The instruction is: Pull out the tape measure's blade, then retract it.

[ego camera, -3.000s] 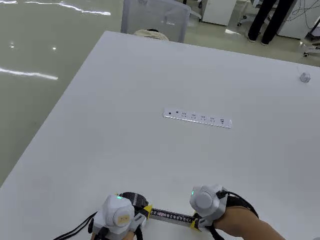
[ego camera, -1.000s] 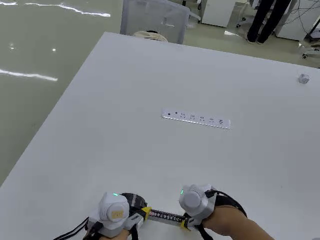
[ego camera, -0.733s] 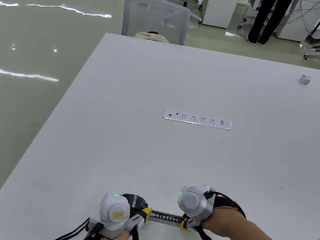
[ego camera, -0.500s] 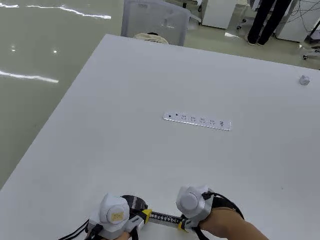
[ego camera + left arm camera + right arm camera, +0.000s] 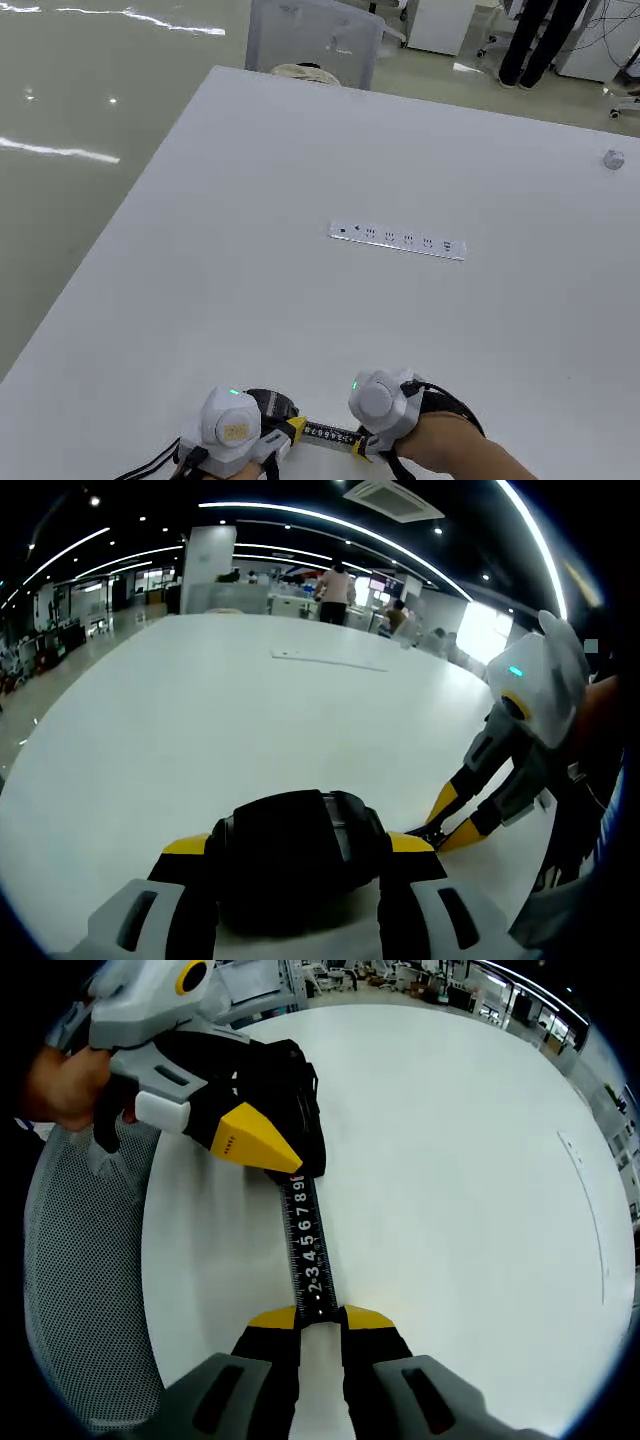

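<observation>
The jaws of the right gripper point(image 5: 320, 1318) were pressed together on the end of the blade point(image 5: 305, 1240). From there the blade was stretched straight ahead, with the numbers two to nine shown on it, up to the black tape measure case point(image 5: 290, 1080). The case was clamped between the jaws of the left gripper point(image 5: 298, 844). So the blade's long line was laid from one gripper to the other, and only a short piece was out. It was judged that the next move should be kept along that line: away from the case to pull, toward it to let the blade back in. Farther ahead, a power strip point(image 5: 398, 240) was seen on the table point(image 5: 250, 180).
</observation>
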